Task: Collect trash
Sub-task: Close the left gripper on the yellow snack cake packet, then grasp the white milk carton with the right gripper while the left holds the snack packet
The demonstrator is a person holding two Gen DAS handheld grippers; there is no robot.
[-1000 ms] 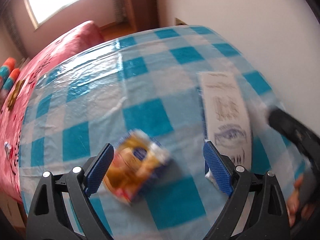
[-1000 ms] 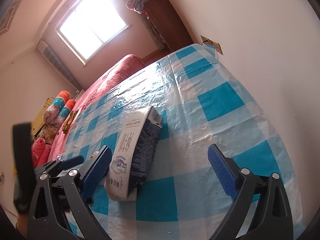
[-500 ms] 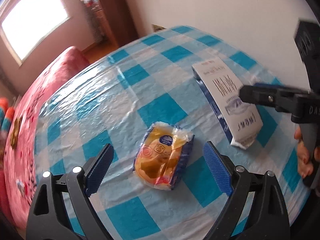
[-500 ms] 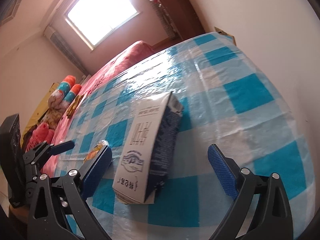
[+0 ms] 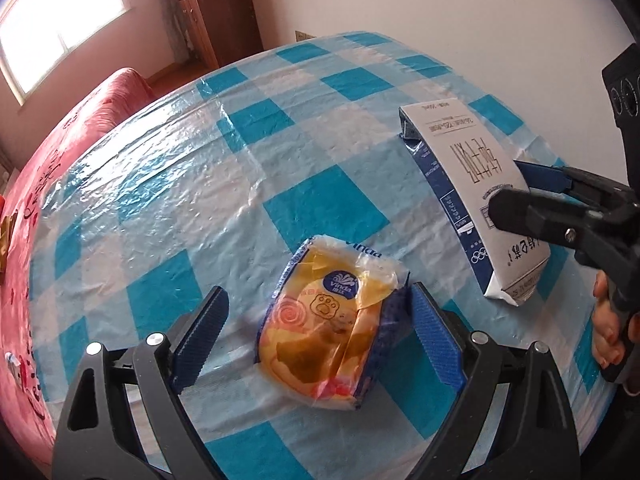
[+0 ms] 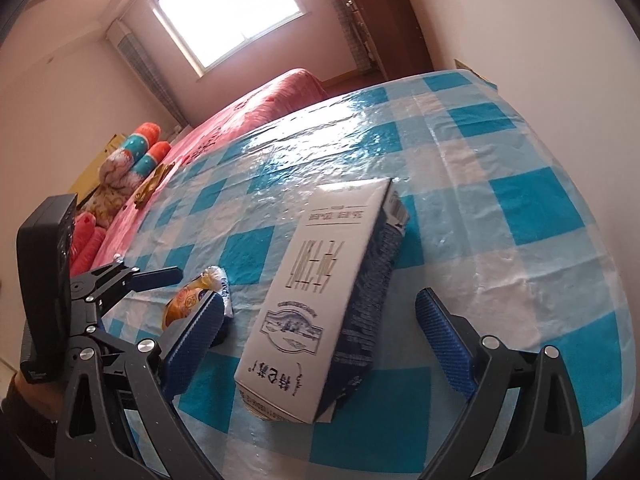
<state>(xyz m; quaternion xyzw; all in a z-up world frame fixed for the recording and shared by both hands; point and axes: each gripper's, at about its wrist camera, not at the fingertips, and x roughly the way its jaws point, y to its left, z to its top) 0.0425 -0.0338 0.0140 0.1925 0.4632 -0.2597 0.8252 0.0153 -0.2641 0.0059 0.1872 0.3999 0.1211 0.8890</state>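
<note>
Table (image 5: 320, 152) draped in a blue-and-white checked plastic cloth; all positions taken from it.

Left gripper (image 5: 320, 332): low over the table's near edge, jaws spread wide. An orange-and-yellow tissue pack (image 5: 328, 328), clear wrapper crumpled, lies flat on the cloth between the pads. The right-hand pad (image 5: 436, 344) sits just beside the pack's blue side, possibly touching; the other pad stands apart from it. Nothing pinched.

Right gripper (image 6: 320, 340): also low over the near edge, further toward the wall side of the table. Jaws spread wide. A white-and-blue milk carton (image 6: 320, 300) lies on its side on the cloth between the pads, its sealed end toward the gripper, clear of both pads. In the left wrist view the same carton (image 5: 472, 192) lies near the wall-side edge of the table, with one dark finger of the right gripper crossing in front of it.

The tissue pack (image 6: 196, 300) shows in the right wrist view too, partly hidden behind a blue pad.

Beyond the table's far side: a red bedspread (image 6: 256, 108), a window (image 6: 228, 12), a brown wooden cabinet (image 5: 208, 12).
</note>
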